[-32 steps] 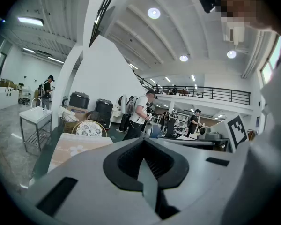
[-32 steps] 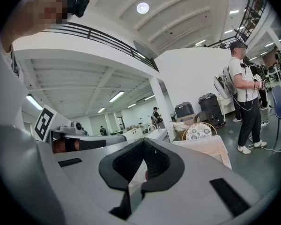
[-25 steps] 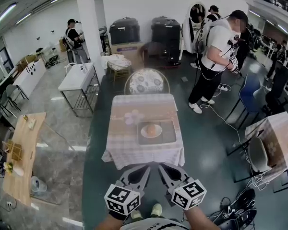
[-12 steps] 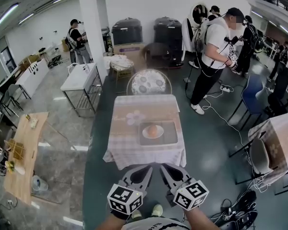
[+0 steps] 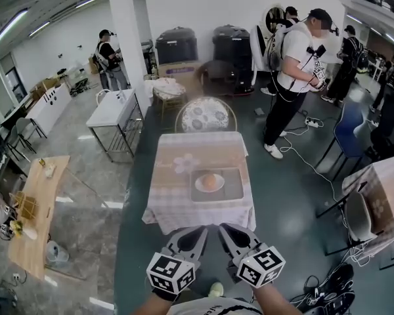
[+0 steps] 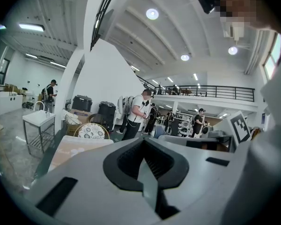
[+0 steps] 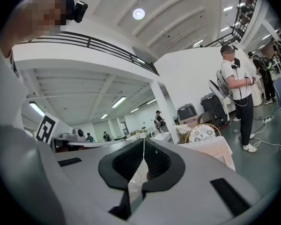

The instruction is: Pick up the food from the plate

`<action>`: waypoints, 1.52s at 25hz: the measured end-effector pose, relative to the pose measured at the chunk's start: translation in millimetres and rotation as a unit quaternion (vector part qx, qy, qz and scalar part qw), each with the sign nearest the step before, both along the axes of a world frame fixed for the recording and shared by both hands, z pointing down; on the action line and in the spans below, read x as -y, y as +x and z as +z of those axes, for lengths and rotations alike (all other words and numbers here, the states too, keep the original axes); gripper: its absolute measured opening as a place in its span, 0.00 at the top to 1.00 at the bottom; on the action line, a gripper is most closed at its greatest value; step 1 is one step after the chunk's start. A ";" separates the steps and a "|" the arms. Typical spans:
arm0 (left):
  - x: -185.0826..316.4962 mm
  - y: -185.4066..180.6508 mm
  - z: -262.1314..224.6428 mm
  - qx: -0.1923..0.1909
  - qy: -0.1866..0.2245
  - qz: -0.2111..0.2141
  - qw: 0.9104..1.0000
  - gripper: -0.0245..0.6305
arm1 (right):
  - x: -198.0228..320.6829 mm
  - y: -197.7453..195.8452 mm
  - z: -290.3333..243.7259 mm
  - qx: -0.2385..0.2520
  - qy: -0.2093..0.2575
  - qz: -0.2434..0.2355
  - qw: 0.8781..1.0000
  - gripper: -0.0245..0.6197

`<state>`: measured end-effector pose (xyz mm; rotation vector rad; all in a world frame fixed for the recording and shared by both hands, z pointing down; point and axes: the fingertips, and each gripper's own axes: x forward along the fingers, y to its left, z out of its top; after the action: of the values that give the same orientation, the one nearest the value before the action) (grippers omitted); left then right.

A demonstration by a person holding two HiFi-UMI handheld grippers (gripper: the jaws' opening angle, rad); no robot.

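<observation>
An orange round food (image 5: 210, 181) lies on a white plate (image 5: 201, 186), which rests on a grey tray (image 5: 231, 189) on the cloth-covered table (image 5: 177, 195). Both grippers hang low in front of me, short of the table's near edge and well apart from the plate. In the head view my left gripper (image 5: 199, 230) and my right gripper (image 5: 224, 228) point toward the table. The left gripper (image 6: 144, 142) has its jaws pressed together with nothing between them. The right gripper (image 7: 144, 143) is likewise shut and empty.
A chair with a floral cushion (image 5: 201, 114) stands behind the table. A person (image 5: 294, 71) stands at the back right among floor cables (image 5: 315, 169). A white metal table (image 5: 110, 107) and a wooden bench (image 5: 33, 209) are on the left; another clothed table (image 5: 381, 186) and a chair (image 5: 354, 216) are on the right.
The table and plate have slid slightly in the head view as the camera shifted. The person at the back right has stepped a little. Both grippers stay low and shut.
</observation>
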<state>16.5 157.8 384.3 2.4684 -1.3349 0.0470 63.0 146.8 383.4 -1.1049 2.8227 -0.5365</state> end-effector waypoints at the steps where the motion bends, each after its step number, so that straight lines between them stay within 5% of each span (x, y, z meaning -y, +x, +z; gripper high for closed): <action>1: 0.3 1.3 -0.1 -0.001 0.001 -0.001 1.000 0.96 | 0.4 1.0 0.8 0.000 -0.001 -0.002 1.000 0.94; 21: 48.7 10.2 14.0 -0.016 -0.005 0.012 1.000 0.96 | 51.6 7.6 24.0 0.004 -0.032 0.008 0.999 0.94; 38: 191.5 -53.4 64.5 -0.018 -0.041 0.045 0.998 0.96 | 186.4 -58.9 74.6 -0.020 -0.090 0.051 0.994 0.94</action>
<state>-36.8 -33.7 448.8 2.4483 -1.1829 0.0774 4.1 -39.7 458.0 -1.2966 2.7754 -0.7814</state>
